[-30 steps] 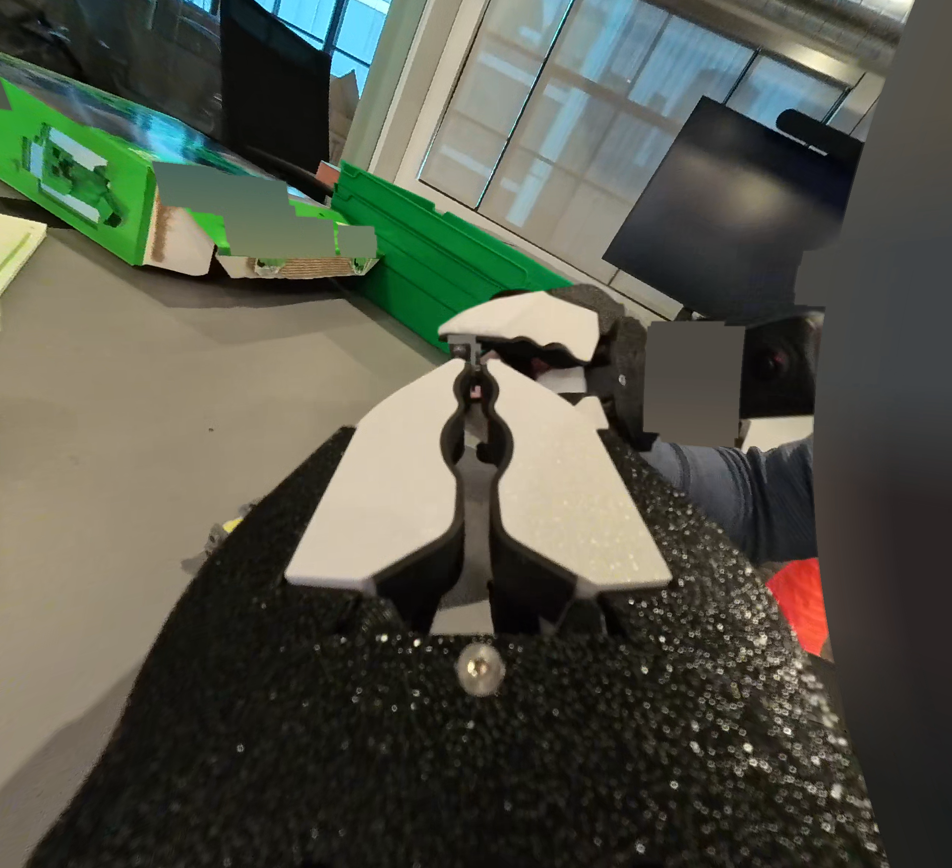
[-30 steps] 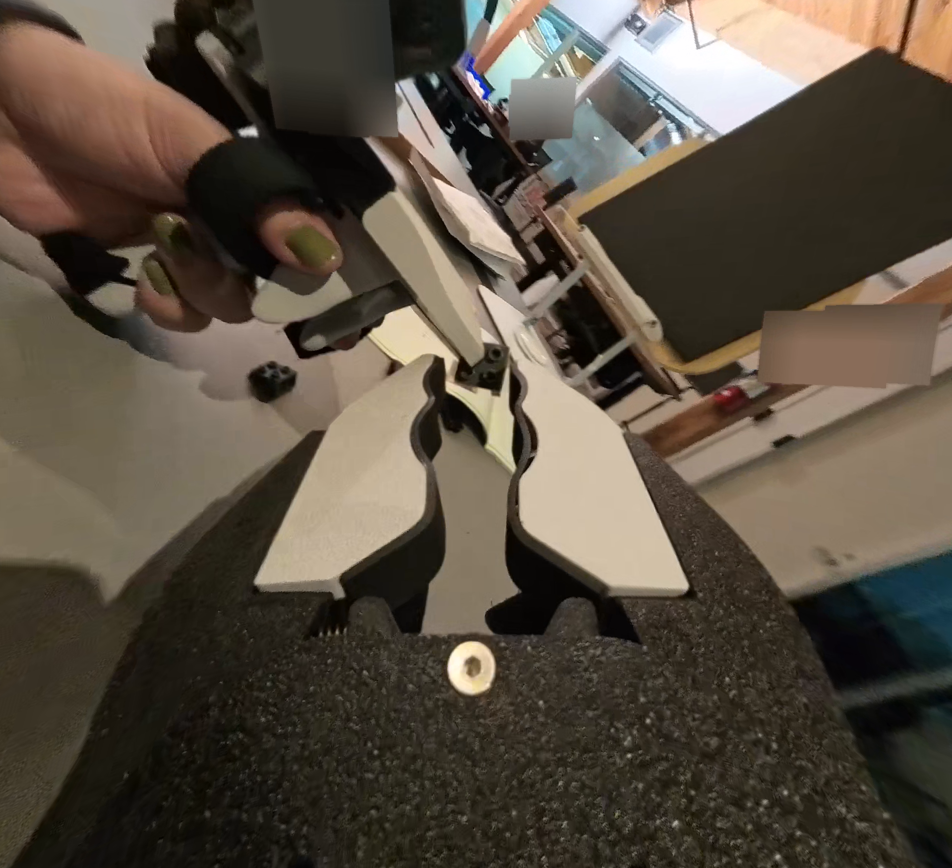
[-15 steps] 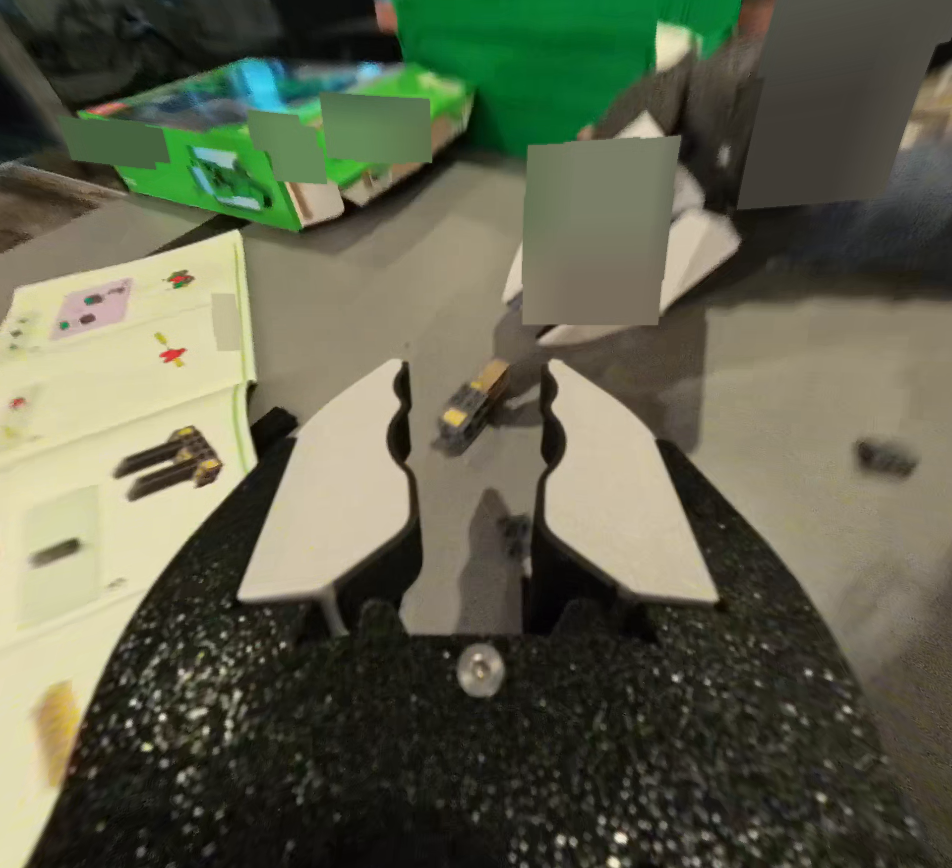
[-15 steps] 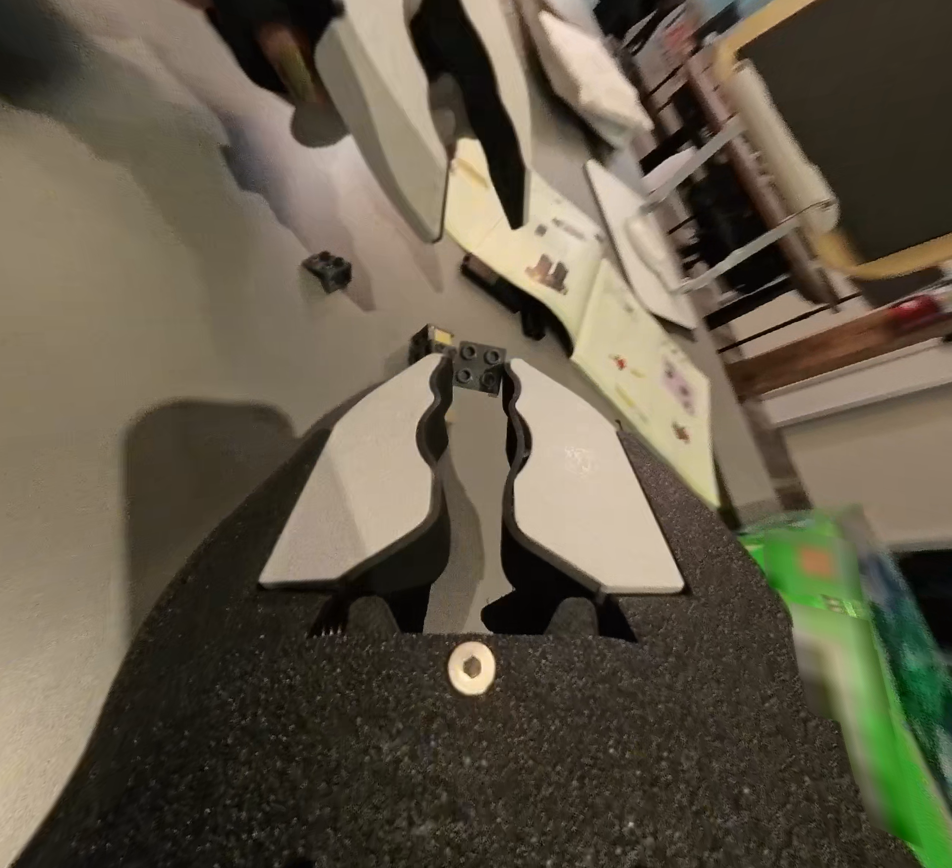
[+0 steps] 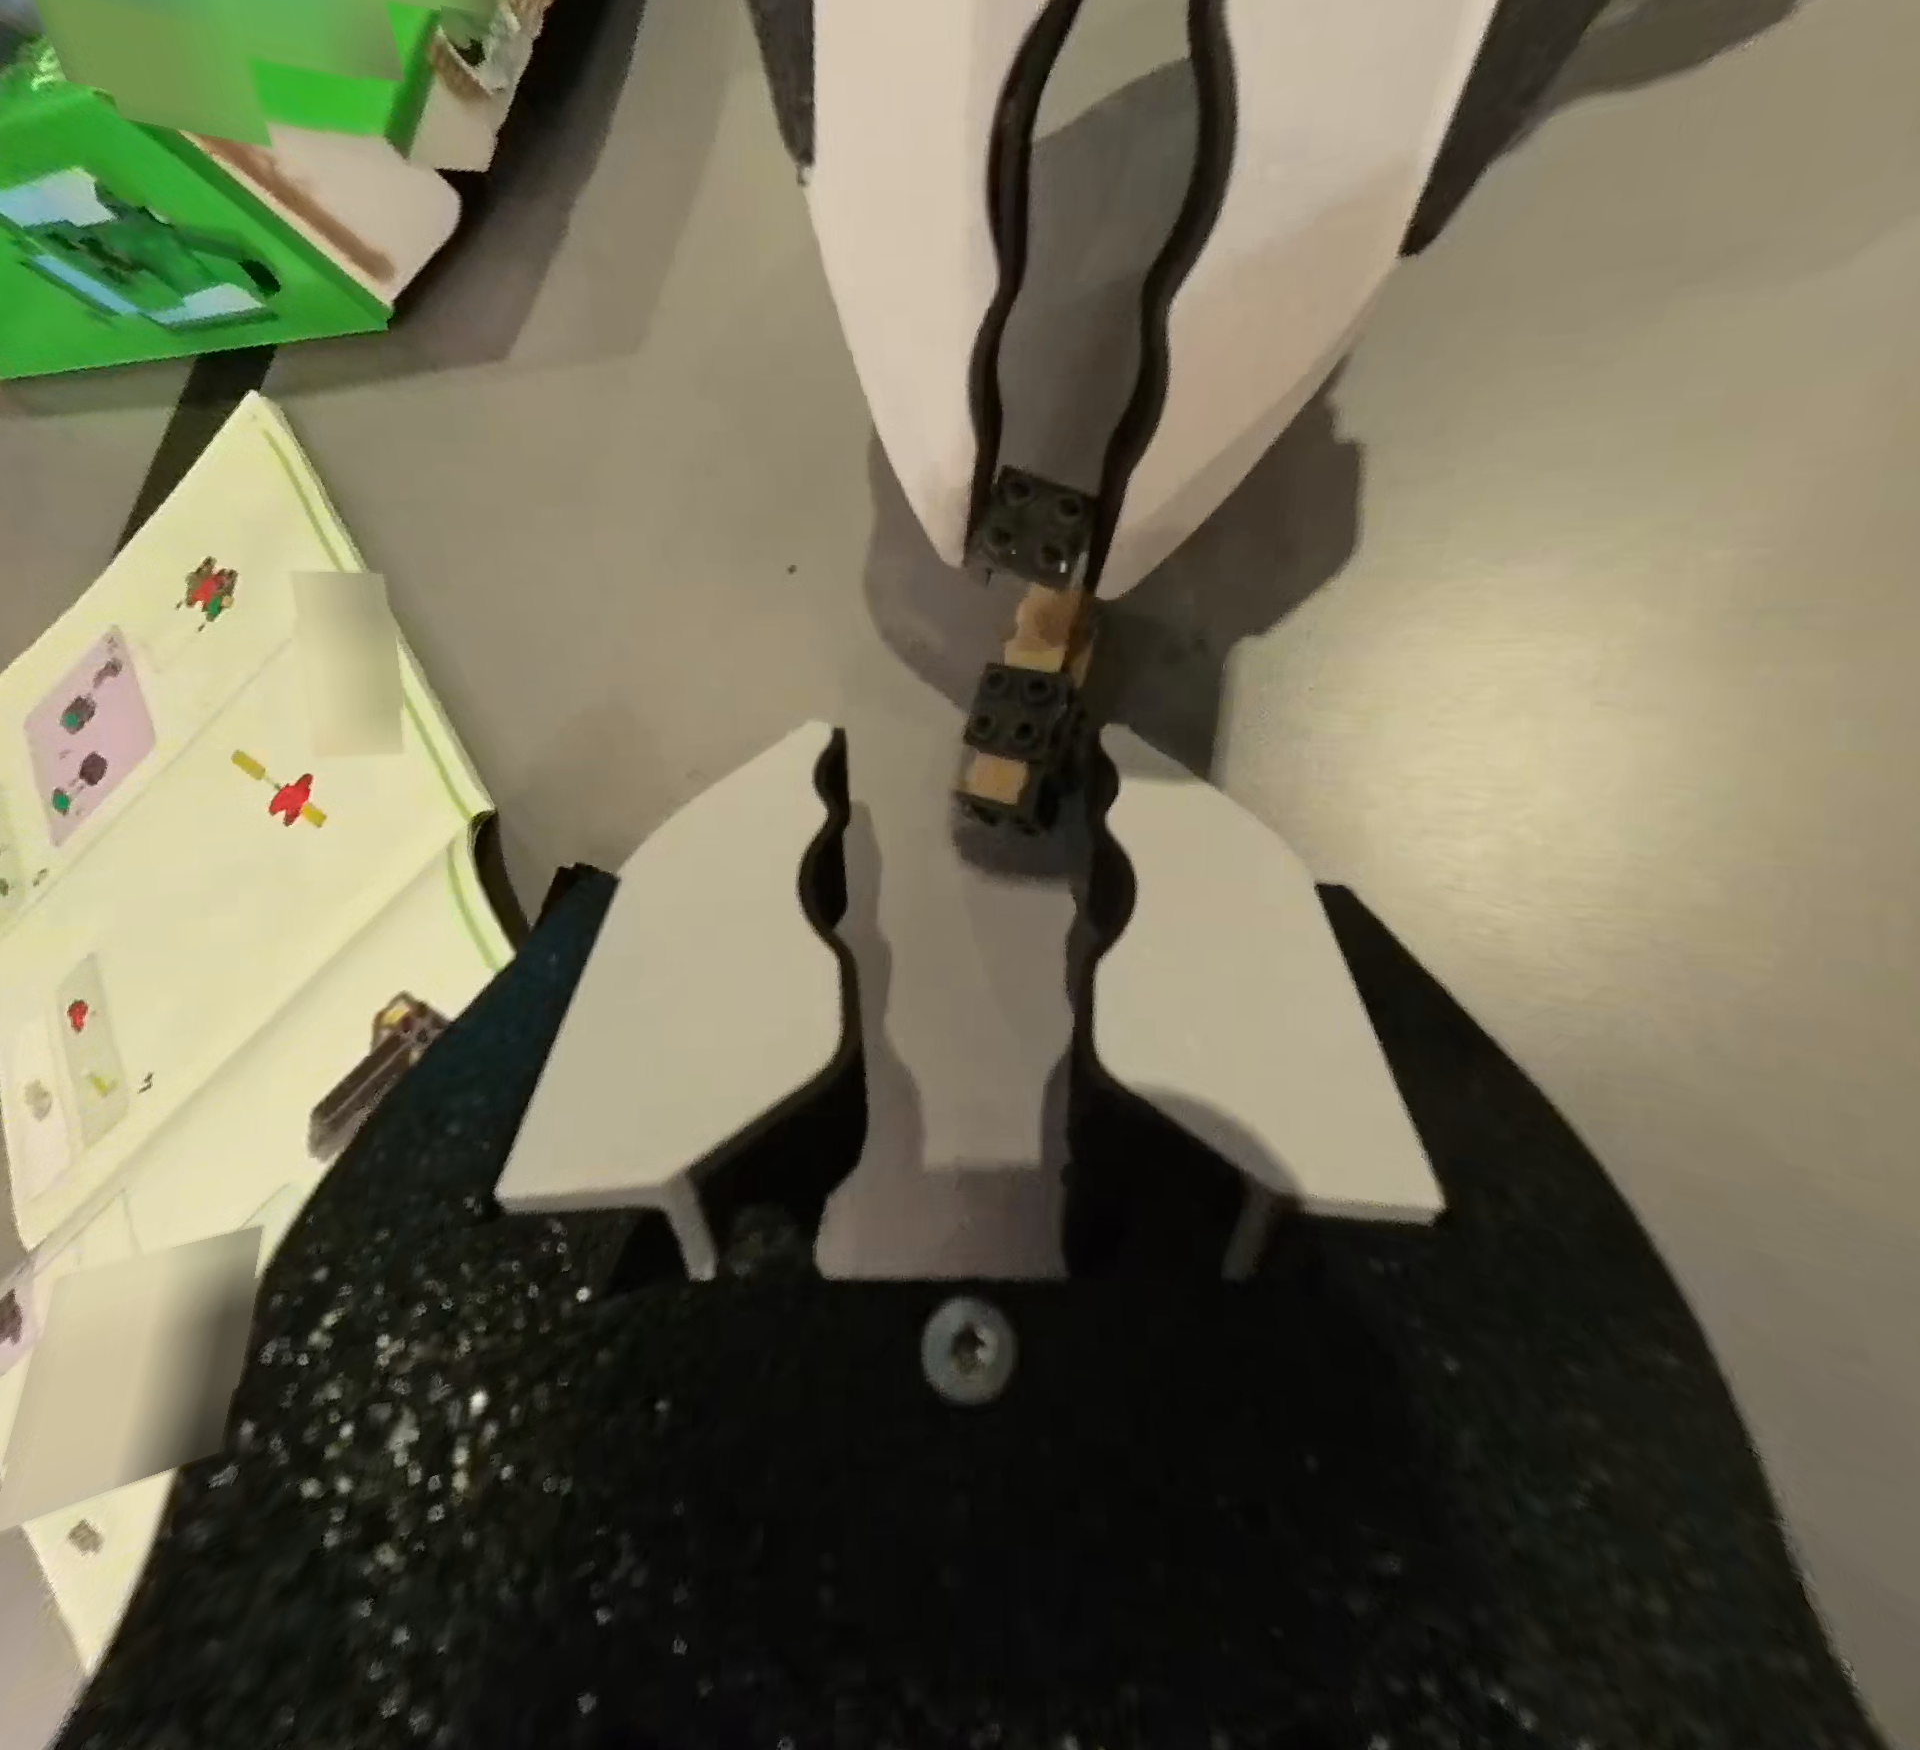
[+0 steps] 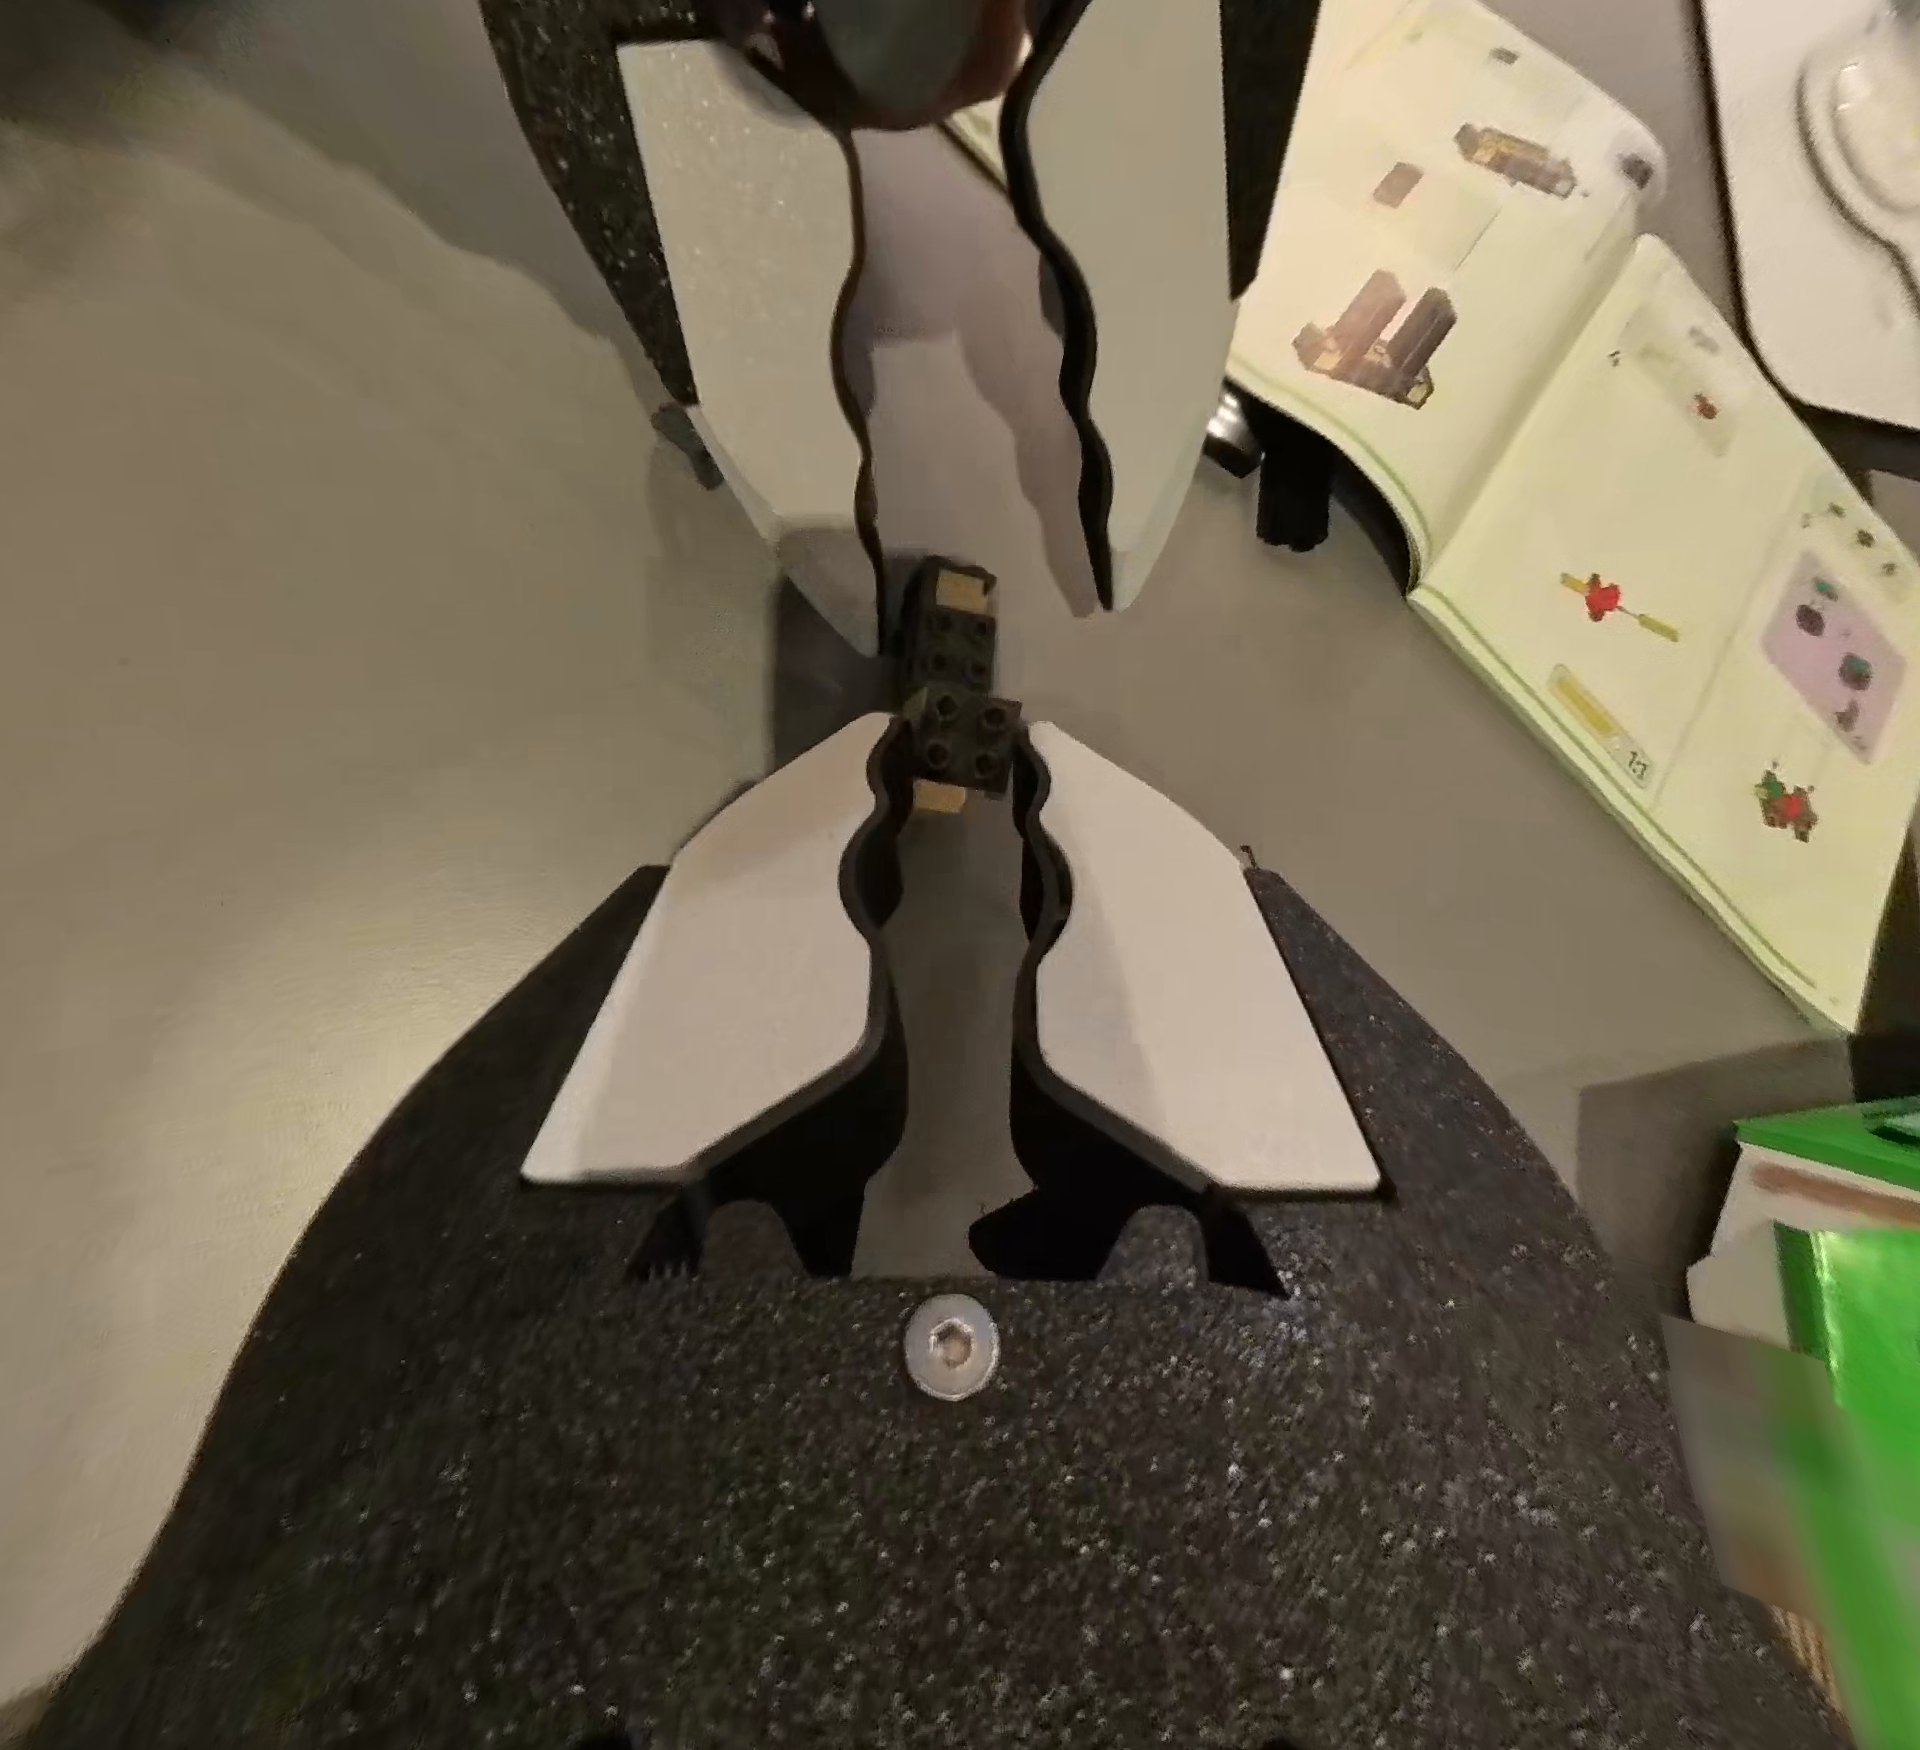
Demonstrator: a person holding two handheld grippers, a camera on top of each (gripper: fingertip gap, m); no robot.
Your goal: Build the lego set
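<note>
A small black and tan lego assembly (image 5: 1013,744) lies on the grey table (image 5: 644,474). My left gripper (image 5: 966,760) is open, with its fingertips on either side of the assembly's near end. My right gripper (image 5: 1034,547) comes in from the opposite side, shut on a black 2x2 brick (image 5: 1029,521) just above the assembly's far tan end. In the right wrist view the black brick (image 6: 961,744) sits between the right gripper's tips (image 6: 956,739). There the assembly (image 6: 951,630) is just beyond it, between the tips of the open left gripper (image 6: 987,609).
An open instruction booklet (image 5: 208,817) lies left of the left gripper and also shows in the right wrist view (image 6: 1558,505). A green lego box (image 5: 156,246) stands at the far left. A small dark piece (image 6: 1288,495) lies by the booklet's edge. A white mat (image 6: 1787,225) bears a glass. The tips of both grippers are at nearly the same place.
Both grippers came down from mid-air to the table. The left gripper opened and now straddles the assembly. The right gripper kept the black brick and brought it up to the assembly.
</note>
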